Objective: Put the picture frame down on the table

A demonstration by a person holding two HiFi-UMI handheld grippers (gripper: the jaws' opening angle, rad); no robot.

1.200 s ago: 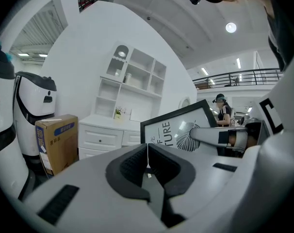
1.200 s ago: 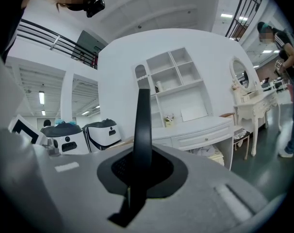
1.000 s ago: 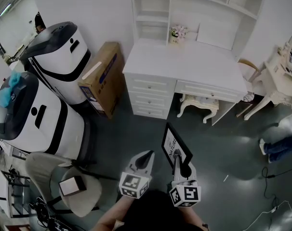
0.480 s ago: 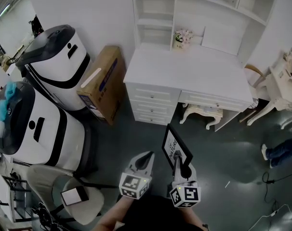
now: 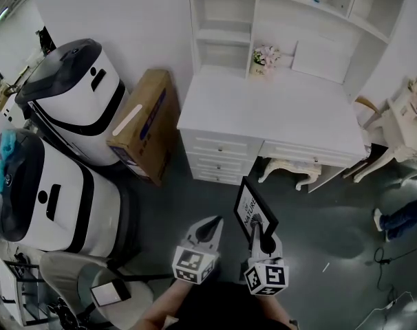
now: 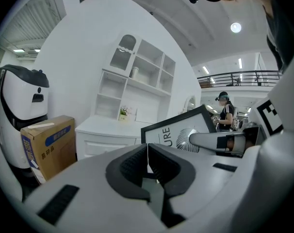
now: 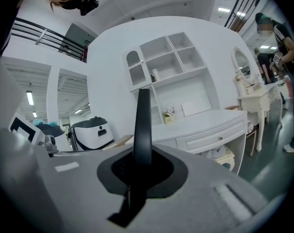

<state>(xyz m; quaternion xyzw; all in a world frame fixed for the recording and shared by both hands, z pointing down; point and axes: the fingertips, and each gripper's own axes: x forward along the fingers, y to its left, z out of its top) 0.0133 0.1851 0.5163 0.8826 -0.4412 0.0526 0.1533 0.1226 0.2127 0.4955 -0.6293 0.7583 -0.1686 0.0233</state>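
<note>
In the head view we see the picture frame point(image 5: 254, 210) held off the ground over the dark floor point(image 5: 195, 198), in front of the white bench point(image 5: 277, 112) and well apart from it. The right gripper point(image 5: 257, 229) has the frame by its lower edge, so the black-bordered frame stands up tilted, its printed face turned toward the left gripper point(image 5: 211, 221). The left gripper sits just beside the right one and touches nothing. The bench top is bare apart from a small pot of flowers point(image 5: 265, 56) at the back, under the shelves point(image 5: 226, 19). A cardboard box point(image 5: 143, 126) leans at the bench's left end, with two large white machines point(image 5: 74, 88) beyond it.

In the left gripper view we find its jaws pressed together with nothing between them. Beyond them the frame shows its white face, and the right gripper reaches in from the right edge. A person point(image 6: 227, 111) stands far off behind.

In the right gripper view we see its jaws clamped tight on the frame, which rises edge-on as a thin dark strip from between them. The bench with its drawers lies ahead and to the right.
</note>
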